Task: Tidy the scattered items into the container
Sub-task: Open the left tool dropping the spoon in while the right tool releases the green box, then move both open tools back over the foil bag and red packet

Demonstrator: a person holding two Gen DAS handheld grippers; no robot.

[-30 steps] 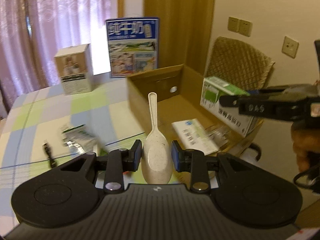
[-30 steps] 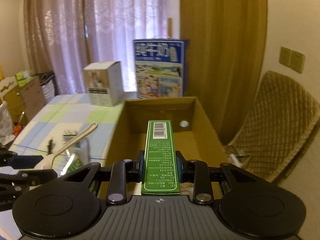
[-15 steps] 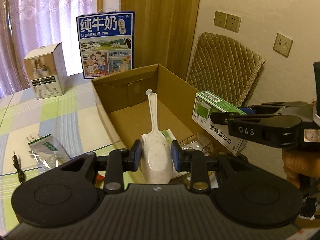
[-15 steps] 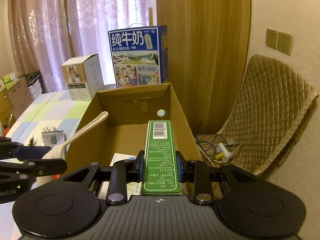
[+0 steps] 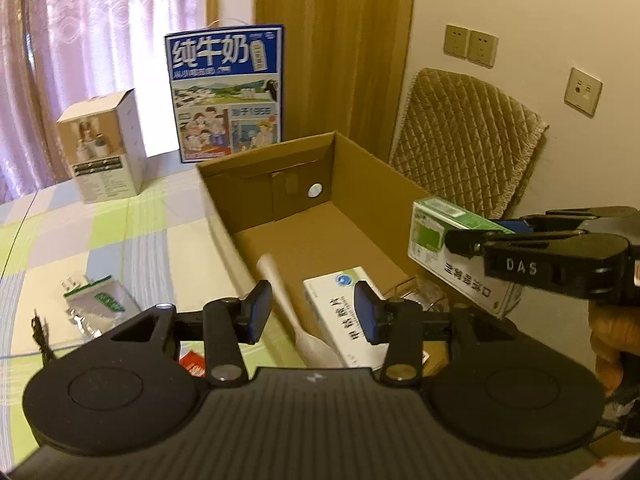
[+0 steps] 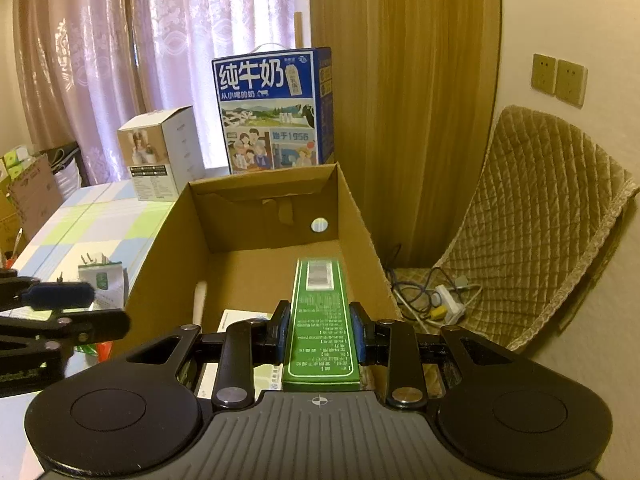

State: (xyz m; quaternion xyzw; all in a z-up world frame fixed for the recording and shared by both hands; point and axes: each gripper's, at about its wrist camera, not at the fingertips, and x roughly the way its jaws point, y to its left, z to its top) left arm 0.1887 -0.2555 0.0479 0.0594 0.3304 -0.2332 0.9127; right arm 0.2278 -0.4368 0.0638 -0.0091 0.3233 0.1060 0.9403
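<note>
From the left wrist, the left gripper (image 5: 312, 312) hangs over the near end of the cardboard box (image 5: 376, 168), its jaws opening, and the cream spoon (image 5: 288, 300) lies loose between them, clear of both pads, beside a white medicine carton (image 5: 340, 312) on the box floor. From the right wrist, the right gripper (image 6: 319, 332) clamps the green box (image 6: 319, 320) above the same cardboard box's interior.

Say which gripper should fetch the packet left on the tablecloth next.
Left. The left gripper is opening, its spoon dropping into the cardboard box, beside the packet. The right gripper clamps the green box.
</note>
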